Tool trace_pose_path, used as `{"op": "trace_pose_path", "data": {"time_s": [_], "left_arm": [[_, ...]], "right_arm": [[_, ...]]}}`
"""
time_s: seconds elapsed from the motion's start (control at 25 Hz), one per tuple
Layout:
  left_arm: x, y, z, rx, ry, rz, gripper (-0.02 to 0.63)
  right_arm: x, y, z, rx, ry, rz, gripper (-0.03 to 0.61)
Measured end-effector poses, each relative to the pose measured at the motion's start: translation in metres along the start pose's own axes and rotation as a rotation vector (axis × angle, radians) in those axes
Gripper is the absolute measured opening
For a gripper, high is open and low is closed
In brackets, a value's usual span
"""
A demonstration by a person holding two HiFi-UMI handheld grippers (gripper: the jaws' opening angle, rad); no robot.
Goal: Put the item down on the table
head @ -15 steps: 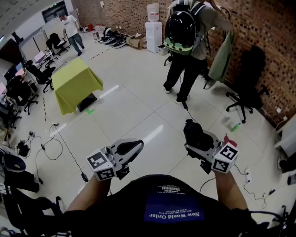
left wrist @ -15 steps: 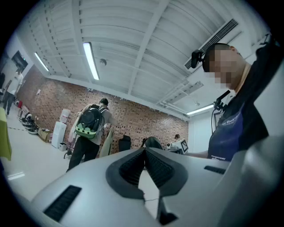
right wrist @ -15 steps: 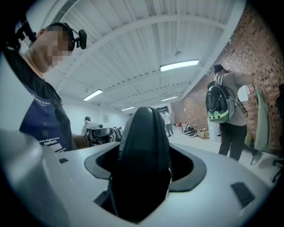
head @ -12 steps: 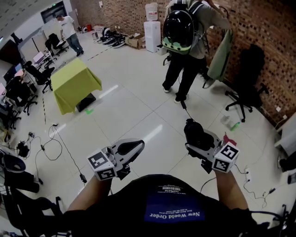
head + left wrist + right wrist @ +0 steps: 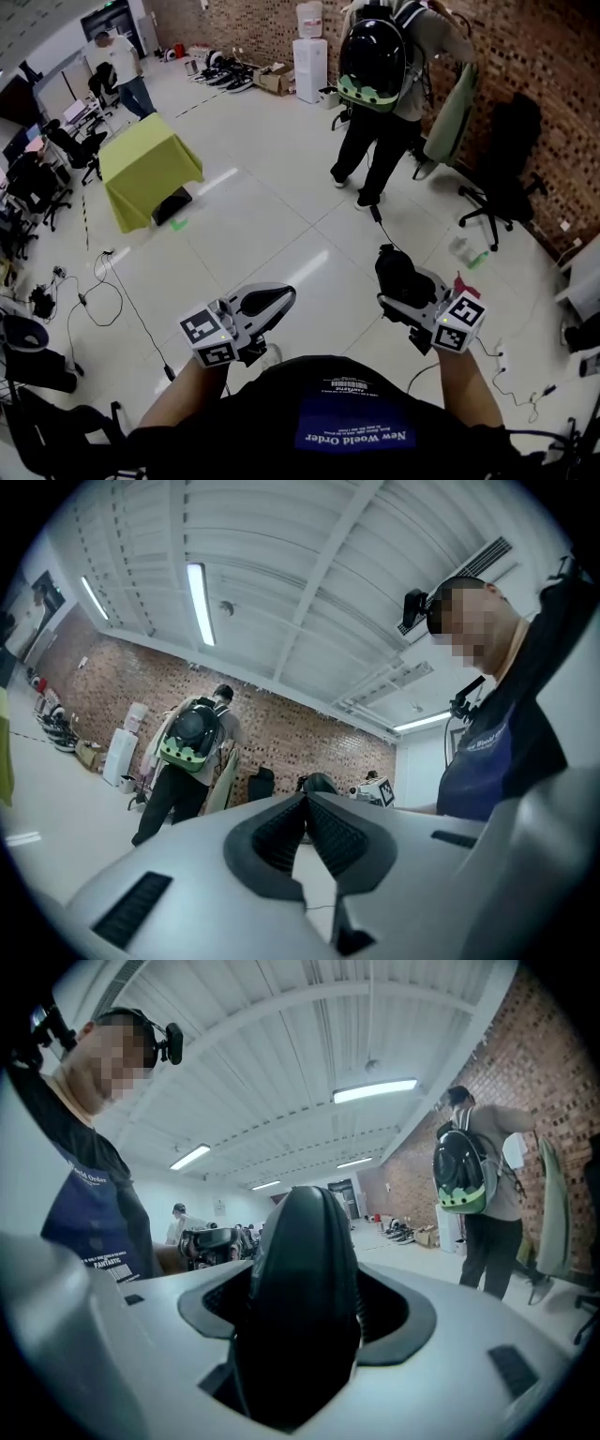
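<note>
Jaws of the left gripper (image 5: 305, 801) are pressed together at their tips with nothing between them. Those of the right gripper (image 5: 403, 284) stand wide and pinch one black rounded item (image 5: 303, 1297), which fills the gap between them. Both grippers are held level in front of the wearer's chest, above a pale tiled floor (image 5: 281, 216). Each carries one marker cube, a left cube (image 5: 208, 337) and a right cube (image 5: 459, 323), two in all. The item is up in the air in the right gripper, well apart from the single bench (image 5: 150, 169), which is draped in yellow-green cloth at the upper left of the head view. Two other people show: a near person (image 5: 375, 150) wearing one black-and-green backpack (image 5: 373, 61), and a far person (image 5: 117, 61) in a white top beyond the bench. One white water dispenser (image 5: 309, 61) stands by the brick wall, and one black office chair (image 5: 506, 159) is on the right. White print on the wearer's dark shirt (image 5: 356, 436) reads "New World Order".
</note>
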State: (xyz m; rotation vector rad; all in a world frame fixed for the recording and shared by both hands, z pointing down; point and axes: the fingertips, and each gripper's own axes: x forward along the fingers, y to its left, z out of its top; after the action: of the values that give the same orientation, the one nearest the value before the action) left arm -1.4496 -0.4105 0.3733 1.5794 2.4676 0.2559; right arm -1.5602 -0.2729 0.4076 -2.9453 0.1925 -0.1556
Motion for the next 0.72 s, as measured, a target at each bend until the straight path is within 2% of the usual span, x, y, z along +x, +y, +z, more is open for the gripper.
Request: {"op": "trace_pose_path", "data": {"time_s": [0.16,0.32,0.52,0.72], "left_arm": [[-0.021,0.049,0.012,-0.003,-0.017,-0.016,0.003],[-0.055,0.113,0.040,-0.015,-0.039,-0.026,0.005],[-0.105,0.199,0.073,0.017,-0.013,-0.018,0.005],[-0.126,0.263,0.092,0.024,-0.021,0.000,0.005]], "right_arm": [[0.055,-0.010,0.008,-0.009,0.008,-0.006,0.313],[0.131,-0.014,0.027,-0.012,0.001,-0.013,0.313],[0.226,-0.022,0.056,-0.020,-0.007,-0.019,0.313],[0.291,-0.046,0.055,0.000,0.026,-0.016,0.313]]}}
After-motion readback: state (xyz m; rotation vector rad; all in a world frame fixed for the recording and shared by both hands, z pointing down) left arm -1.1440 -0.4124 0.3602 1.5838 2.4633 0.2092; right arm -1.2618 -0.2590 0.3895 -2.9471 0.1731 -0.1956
